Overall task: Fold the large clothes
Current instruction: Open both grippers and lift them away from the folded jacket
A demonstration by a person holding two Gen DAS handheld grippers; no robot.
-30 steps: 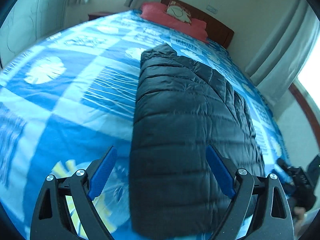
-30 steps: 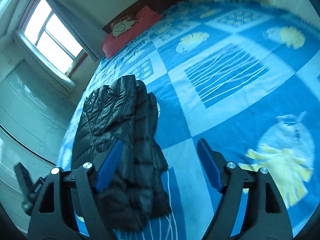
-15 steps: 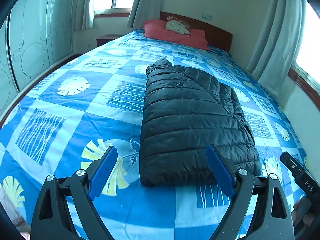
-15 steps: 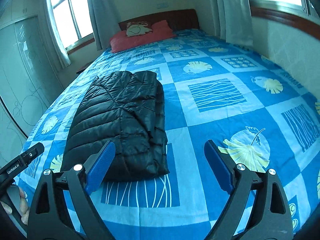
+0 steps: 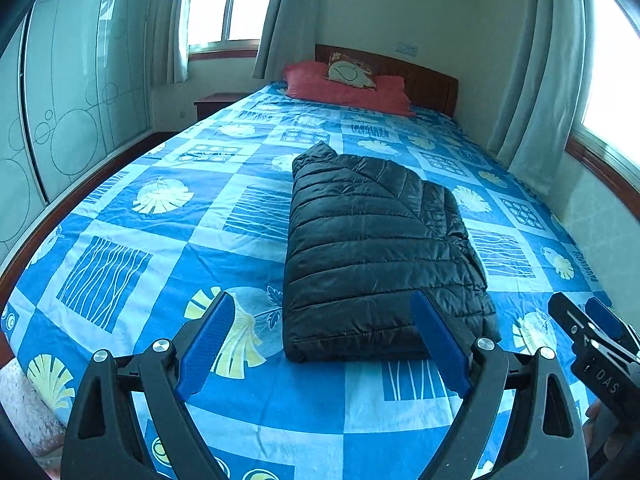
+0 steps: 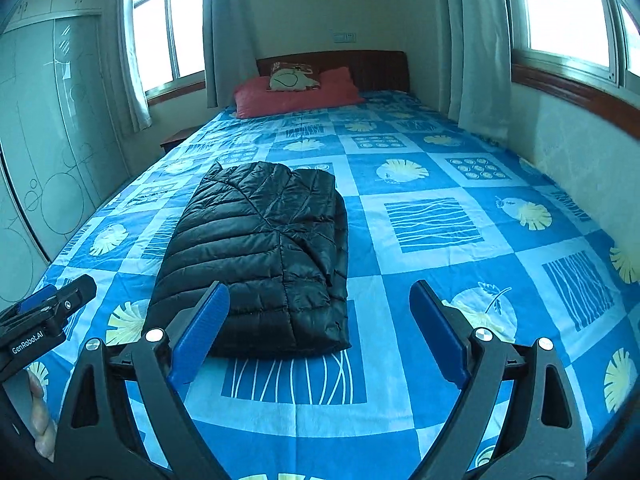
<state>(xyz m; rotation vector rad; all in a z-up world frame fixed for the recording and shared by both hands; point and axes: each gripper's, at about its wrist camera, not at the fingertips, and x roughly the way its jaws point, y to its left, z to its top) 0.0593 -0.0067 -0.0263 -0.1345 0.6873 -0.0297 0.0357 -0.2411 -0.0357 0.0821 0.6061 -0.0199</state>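
Note:
A black quilted puffer jacket [image 5: 372, 248] lies folded into a compact rectangle on the blue patterned bed [image 5: 160, 240]; it also shows in the right wrist view [image 6: 260, 264]. My left gripper [image 5: 322, 340] is open and empty, held above the bed's near end, short of the jacket's near edge. My right gripper [image 6: 318, 328] is open and empty, also back from the jacket, which lies ahead and to its left. Each gripper shows at the edge of the other's view: the right one [image 5: 592, 332], the left one [image 6: 48, 300].
Red pillows [image 5: 344, 88] and a wooden headboard [image 5: 424, 80] are at the far end. A wardrobe with glass doors [image 5: 60, 120] stands on the left, curtained windows [image 6: 560, 12] on the right wall. A small nightstand [image 5: 216, 104] is far left.
Both grippers have pulled back and up from the jacket toward the foot of the bed, and the views have levelled. The jacket stays folded in place.

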